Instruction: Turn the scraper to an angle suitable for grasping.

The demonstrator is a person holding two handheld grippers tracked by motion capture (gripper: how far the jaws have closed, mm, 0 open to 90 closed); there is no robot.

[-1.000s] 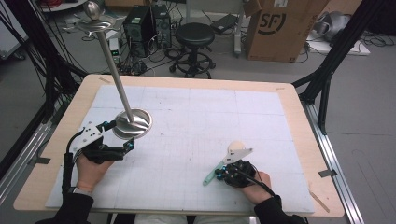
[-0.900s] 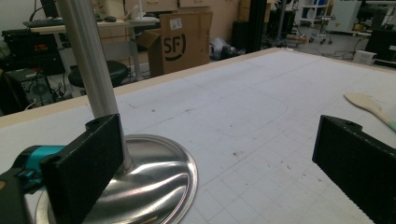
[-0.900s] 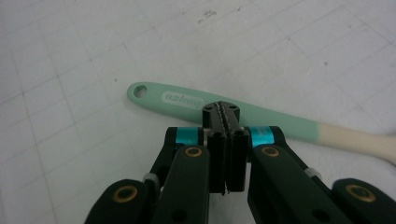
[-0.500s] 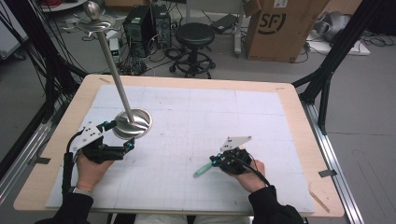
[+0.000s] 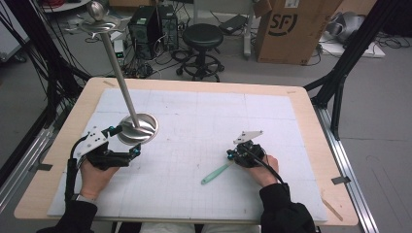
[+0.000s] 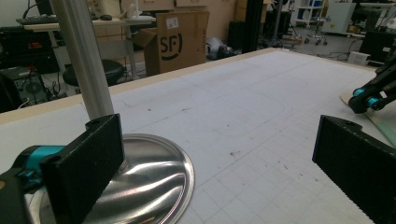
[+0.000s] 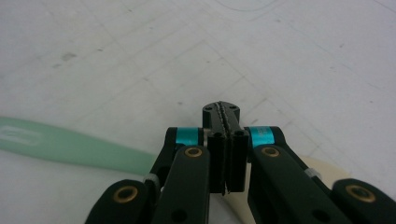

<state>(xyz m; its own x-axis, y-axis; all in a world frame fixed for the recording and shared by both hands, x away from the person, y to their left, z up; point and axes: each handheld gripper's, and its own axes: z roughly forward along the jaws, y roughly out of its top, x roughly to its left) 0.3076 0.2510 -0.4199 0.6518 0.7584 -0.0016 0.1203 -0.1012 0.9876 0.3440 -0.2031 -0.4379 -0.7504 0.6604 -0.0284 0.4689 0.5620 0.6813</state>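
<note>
White gridded surface (image 5: 204, 121) on a wooden table. Right gripper (image 5: 232, 156), jaws clenched on the cream end of a flat pale-green spatula (image 5: 216, 173) lying on the mat; left gripper (image 5: 127, 141), jaws released, straddling the round steel base of a tall metal pole stand (image 5: 138, 128).

mint-green spatula (image 5: 217, 172); silver stand (image 5: 138, 128); white gridded mat (image 5: 204, 121)
</note>
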